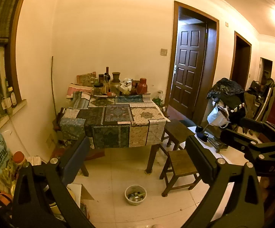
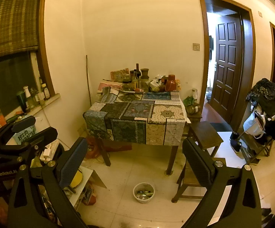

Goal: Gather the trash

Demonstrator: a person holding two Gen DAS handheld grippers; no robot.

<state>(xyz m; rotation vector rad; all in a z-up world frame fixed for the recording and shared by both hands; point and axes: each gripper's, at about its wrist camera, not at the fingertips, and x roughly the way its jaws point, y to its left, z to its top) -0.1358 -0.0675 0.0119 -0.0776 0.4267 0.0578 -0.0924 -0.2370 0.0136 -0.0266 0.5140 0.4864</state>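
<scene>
Both the left hand-held gripper [image 1: 137, 163] and right hand-held gripper [image 2: 135, 163] are held open and empty above a trash-filled bowl [image 1: 135, 194] at lower centre, near the desk [image 1: 114, 117]; approach is judged next.

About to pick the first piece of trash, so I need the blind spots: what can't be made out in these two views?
- White bowl on the floor: its contents are too small to identify in either view.
- Clutter at the back of the table: items overlap, trash indistinguishable from keepers.
- Floor under the table: hidden by the hanging cloth and shadow.
- Lower left shelf: blocked by the right gripper and, in its own view, the left gripper; both jaws stand open.
</scene>
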